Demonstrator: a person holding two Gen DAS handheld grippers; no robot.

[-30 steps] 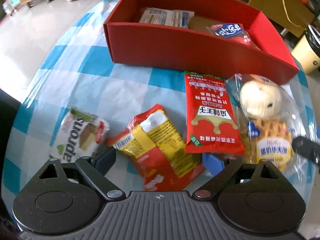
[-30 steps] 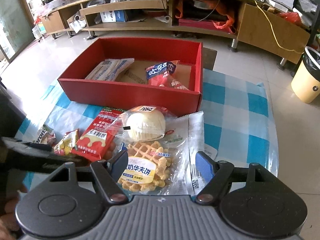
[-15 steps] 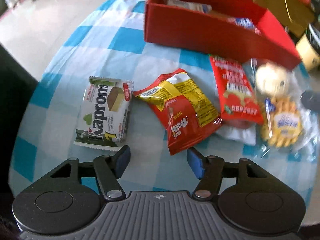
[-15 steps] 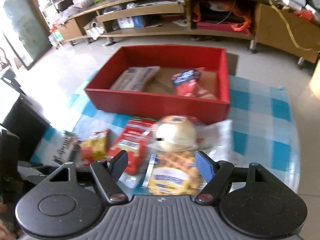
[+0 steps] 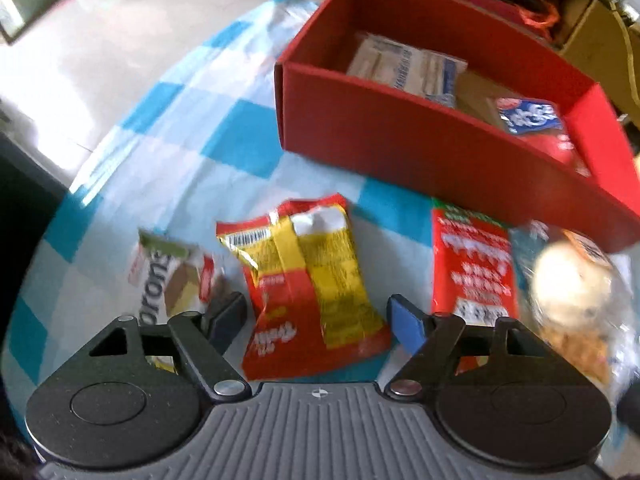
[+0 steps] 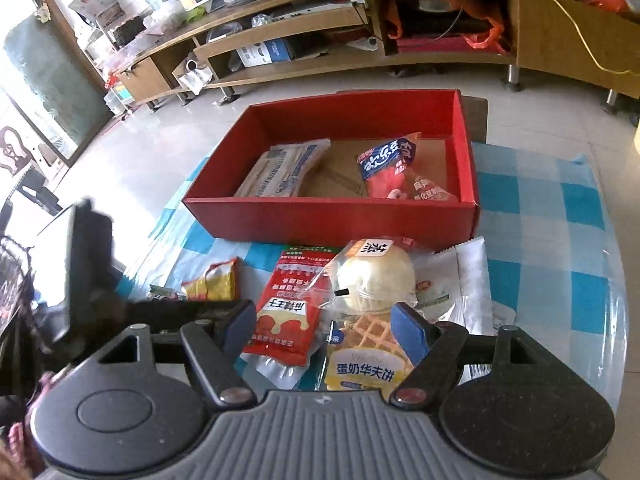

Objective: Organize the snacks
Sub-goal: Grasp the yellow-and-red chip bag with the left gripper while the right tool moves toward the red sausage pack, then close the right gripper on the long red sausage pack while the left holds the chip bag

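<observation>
My left gripper [image 5: 316, 320] points down at a red and yellow chip bag [image 5: 312, 280] lying flat on the checked cloth. The bag lies between its fingers, and the jaws are opening, so no pad presses on it. A green wafer pack [image 5: 172, 276] lies just left of it. To the right are a red sachet [image 5: 472, 264] and a bagged bun [image 5: 572, 280]. My right gripper [image 6: 324, 328] hovers open over the red sachet [image 6: 288, 312], the bun [image 6: 372, 280] and a waffle pack [image 6: 364, 360], holding nothing. The red box [image 6: 328, 220] stands behind them.
The box [image 5: 400, 136] holds a pale pack [image 5: 408, 64] at its left and a blue and red pack [image 5: 528, 116] at its right. A white wrapper [image 6: 464, 276] lies under the bun. The left tool's black body [image 6: 88, 264] shows at the left. A floor and low shelves [image 6: 320, 40] lie beyond.
My left gripper drew back with narrowed jaws, then came forward again over the chip bag with its jaws wider. The right view tilted a little; its jaws kept their width.
</observation>
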